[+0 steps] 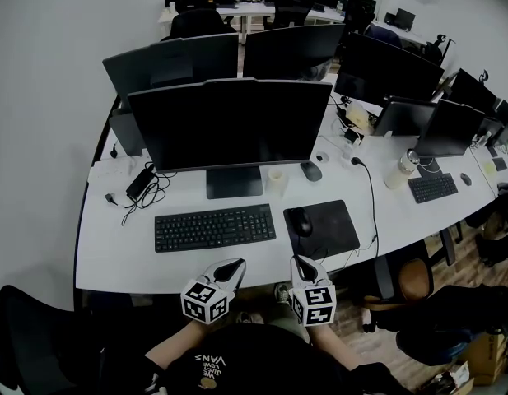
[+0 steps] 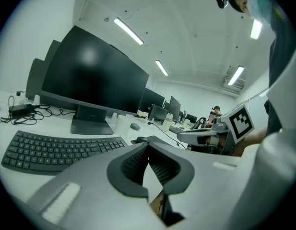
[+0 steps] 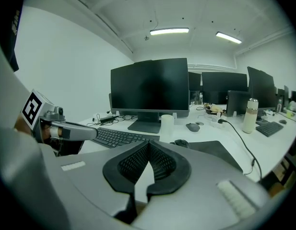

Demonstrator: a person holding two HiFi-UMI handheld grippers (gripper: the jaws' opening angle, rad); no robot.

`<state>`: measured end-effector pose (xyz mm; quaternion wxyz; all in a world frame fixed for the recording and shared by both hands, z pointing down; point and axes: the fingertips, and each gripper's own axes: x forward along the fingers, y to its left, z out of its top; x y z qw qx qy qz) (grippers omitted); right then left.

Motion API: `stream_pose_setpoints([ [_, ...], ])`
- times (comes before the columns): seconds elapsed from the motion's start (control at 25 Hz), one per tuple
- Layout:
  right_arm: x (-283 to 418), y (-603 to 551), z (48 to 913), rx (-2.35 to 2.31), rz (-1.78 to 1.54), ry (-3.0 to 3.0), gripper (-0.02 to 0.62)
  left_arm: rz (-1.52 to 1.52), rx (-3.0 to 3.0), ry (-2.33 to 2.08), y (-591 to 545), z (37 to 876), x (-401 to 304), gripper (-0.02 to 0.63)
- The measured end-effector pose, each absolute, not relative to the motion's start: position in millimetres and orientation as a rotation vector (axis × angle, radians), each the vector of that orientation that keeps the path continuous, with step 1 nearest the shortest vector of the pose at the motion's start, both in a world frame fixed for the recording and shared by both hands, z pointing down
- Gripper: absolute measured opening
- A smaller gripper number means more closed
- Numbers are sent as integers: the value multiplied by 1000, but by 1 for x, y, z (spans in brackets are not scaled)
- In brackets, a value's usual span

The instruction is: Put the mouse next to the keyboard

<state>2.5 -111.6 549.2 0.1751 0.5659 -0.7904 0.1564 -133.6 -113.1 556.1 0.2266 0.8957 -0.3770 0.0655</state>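
Observation:
A black mouse [image 1: 300, 222] lies on a black mousepad [image 1: 329, 235], just right of the black keyboard [image 1: 214, 227] on the white desk [image 1: 114, 253]. Both grippers hover at the desk's near edge. My left gripper [image 1: 235, 265] is in front of the keyboard's right end, jaws shut and empty. My right gripper [image 1: 300, 262] is in front of the mousepad, also shut with nothing held. In the left gripper view, the keyboard [image 2: 56, 150] lies ahead to the left of the closed tips [image 2: 148, 145]. In the right gripper view, the mouse [image 3: 181, 143] sits just beyond the closed tips [image 3: 148, 144].
A large monitor [image 1: 229, 126] stands behind the keyboard, with a white cup [image 1: 277, 181] and a grey mouse [image 1: 311, 171] beside its stand. A cable [image 1: 372, 200] runs past the mousepad's right side. A power adapter and cords [image 1: 141, 184] lie at the left. More monitors stand behind.

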Motion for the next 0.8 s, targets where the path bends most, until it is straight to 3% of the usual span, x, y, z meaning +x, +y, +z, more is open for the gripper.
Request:
stream_pose_setpoints([
  [0.8, 12, -113, 551, 1625, 456, -2267, 3, 199, 2497, -1102, -114, 558, -119, 2],
])
